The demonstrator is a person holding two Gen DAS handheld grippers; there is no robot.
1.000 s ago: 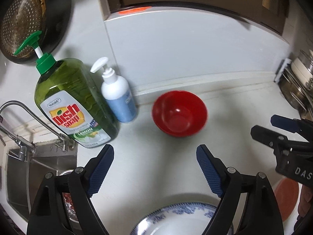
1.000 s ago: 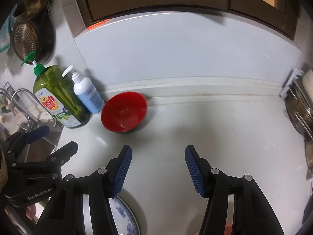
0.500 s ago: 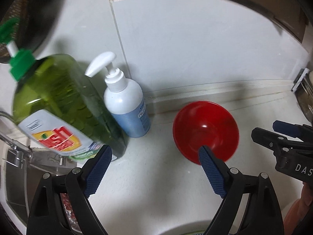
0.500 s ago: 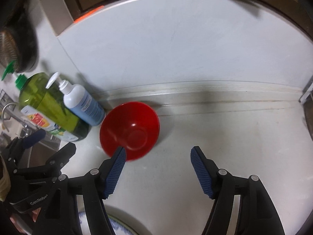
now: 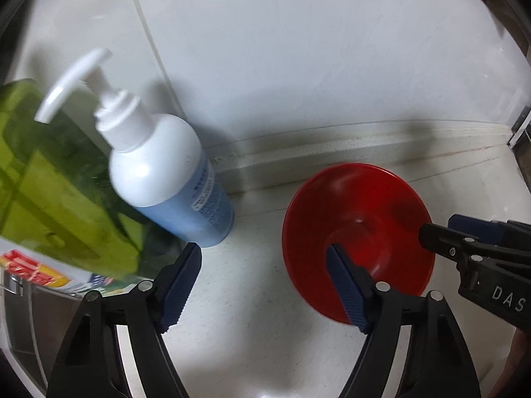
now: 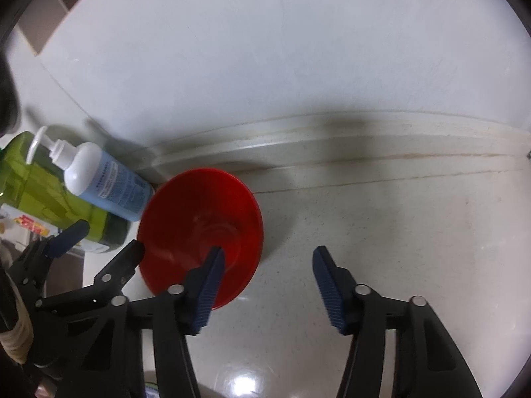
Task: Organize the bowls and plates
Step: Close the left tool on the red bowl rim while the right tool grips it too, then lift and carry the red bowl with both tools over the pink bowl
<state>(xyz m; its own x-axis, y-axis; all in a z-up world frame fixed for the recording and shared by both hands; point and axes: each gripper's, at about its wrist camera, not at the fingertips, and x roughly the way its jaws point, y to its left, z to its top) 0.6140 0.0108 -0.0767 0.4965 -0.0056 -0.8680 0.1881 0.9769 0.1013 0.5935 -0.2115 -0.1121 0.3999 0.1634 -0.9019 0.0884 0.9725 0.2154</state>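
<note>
- The red bowl point(image 5: 356, 219) sits upright on the pale speckled table point(image 6: 398, 232), near the raised ledge at the foot of the white wall point(image 6: 265, 49).
- The left tongs point(image 5: 265, 285) are spread wide and grasp nothing. In the left wrist view, the right-hand blue pad point(image 5: 345, 290) overlaps the bowl's near side, while the other pad point(image 5: 181, 285) lies over bare table in front of the bottles. Whether the pad touches the bowl cannot be told.
- The right tongs point(image 6: 268, 292) are also released, with the 2 ribbed pads far apart. In the right wrist view, the left-hand pad point(image 6: 209, 288) overlaps the bowl's near rim, and the other pad point(image 6: 328, 290) lies over bare table to the bowl's right.
- Each pair of tongs shows in the other's camera: the right pair enters the left wrist view at the bowl's right edge, and the left pair reaches in at the bowl's left edge in the right wrist view.
- Just left of the bowl stands a white pump bottle point(image 5: 166, 172) with a blue lower half and label.
- Behind and left of it, right beside it, is a large green dish soap bottle point(image 5: 56, 192).
- A steel sink edge point(image 5: 20, 315) shows at the left wrist view's lower left.
</note>
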